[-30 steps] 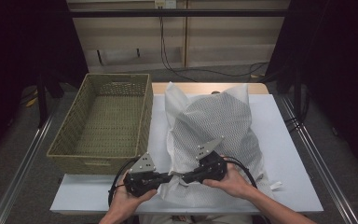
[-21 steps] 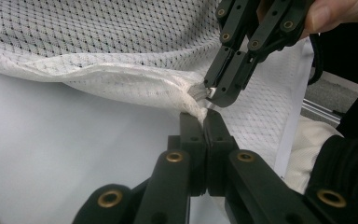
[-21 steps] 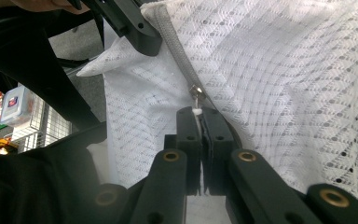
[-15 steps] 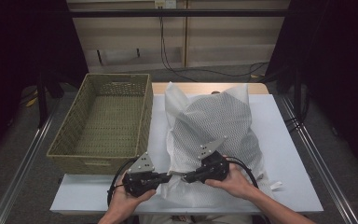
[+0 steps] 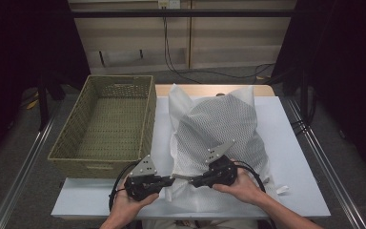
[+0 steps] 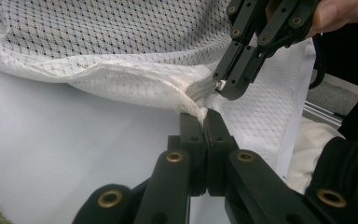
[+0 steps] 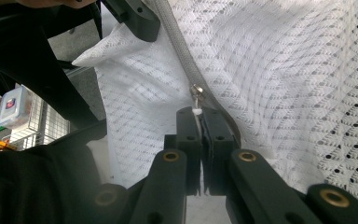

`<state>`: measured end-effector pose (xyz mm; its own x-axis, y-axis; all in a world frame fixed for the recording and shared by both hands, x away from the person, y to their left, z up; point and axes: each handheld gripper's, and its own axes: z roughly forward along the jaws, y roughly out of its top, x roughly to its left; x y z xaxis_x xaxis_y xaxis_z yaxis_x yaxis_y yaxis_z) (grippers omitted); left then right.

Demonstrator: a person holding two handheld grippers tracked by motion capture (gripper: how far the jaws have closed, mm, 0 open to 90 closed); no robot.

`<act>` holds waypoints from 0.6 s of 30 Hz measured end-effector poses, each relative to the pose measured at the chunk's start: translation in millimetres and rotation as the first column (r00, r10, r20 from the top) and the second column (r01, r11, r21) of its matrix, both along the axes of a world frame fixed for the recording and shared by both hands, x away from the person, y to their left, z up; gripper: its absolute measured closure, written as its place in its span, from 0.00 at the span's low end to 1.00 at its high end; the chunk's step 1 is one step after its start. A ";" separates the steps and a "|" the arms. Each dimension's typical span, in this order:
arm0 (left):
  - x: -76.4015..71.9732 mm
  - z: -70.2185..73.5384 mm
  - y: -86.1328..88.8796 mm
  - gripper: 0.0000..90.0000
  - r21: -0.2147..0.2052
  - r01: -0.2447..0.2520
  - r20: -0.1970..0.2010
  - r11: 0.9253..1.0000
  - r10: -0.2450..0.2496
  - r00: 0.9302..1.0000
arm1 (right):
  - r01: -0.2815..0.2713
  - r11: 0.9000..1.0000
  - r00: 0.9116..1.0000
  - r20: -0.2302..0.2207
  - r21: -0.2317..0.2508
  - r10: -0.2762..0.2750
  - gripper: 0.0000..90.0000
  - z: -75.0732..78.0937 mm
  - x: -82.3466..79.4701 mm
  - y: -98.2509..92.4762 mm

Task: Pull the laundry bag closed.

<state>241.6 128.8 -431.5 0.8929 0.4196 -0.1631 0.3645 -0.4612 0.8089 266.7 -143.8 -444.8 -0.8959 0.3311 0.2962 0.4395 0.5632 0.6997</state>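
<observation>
- White mesh is what you are working on: a laundry bag [image 5: 217, 138] lies flat on the white table [image 5: 290, 157], running from the near edge toward the far side, just right of the woven basket [image 5: 107, 121].
- Your left gripper [image 5: 170, 180] meets the bag's near-left corner. In the left gripper view its jaws are pressed together on a fold of the fabric edge [image 6: 200, 109] beside the end of the zipper, which reads as an anchor so the bag cannot slide or bunch.
- Your right gripper [image 5: 193, 182] points left, toward the other gripper, tips nearly touching it. In the right gripper view its jaws are closed on the small zipper pull [image 7: 196, 103], with the zipper track [image 7: 177, 51] running away from it across the mesh.
- Holding the cloth on one side and the pull on the other looks meant to keep the track taut, so the slider can travel without snagging.
- The basket stands empty and close by on the left, probably where the bag or its contents go later.
- Whether the zipper is opening or closing I cannot tell.
</observation>
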 end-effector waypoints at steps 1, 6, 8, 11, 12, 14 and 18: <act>-0.1 0.1 0.0 0.99 0.000 0.003 0.003 1.000 -0.003 1.000 | 0.003 1.000 1.000 0.000 -0.002 -0.003 0.98 0.5 -0.6 -0.3; 0.2 0.0 0.4 0.99 0.002 0.002 0.002 1.000 -0.002 1.000 | 0.005 1.000 1.000 0.011 0.002 -0.005 0.98 1.9 -0.7 -1.7; -0.3 0.0 -0.2 0.99 0.002 0.004 0.005 1.000 -0.004 1.000 | 0.010 1.000 1.000 0.009 -0.001 -0.010 0.98 2.4 -1.5 -2.3; -0.5 -0.3 1.1 0.99 0.003 -0.005 0.005 1.000 0.005 1.000 | 0.007 1.000 1.000 0.009 -0.002 -0.007 0.98 1.4 -1.0 -2.8; -0.2 -0.2 1.9 0.99 0.005 -0.005 0.003 1.000 0.005 1.000 | 0.007 1.000 1.000 0.012 -0.004 -0.007 0.98 1.1 -0.9 -3.0; -0.1 -0.2 3.0 0.99 0.004 -0.005 0.002 1.000 0.005 1.000 | 0.012 1.000 1.000 0.003 -0.009 -0.012 0.98 1.1 -1.8 -3.5; 0.4 0.0 3.3 0.99 0.006 -0.005 0.002 1.000 0.005 1.000 | 0.011 1.000 1.000 0.008 -0.005 -0.011 0.98 1.0 -2.5 -3.9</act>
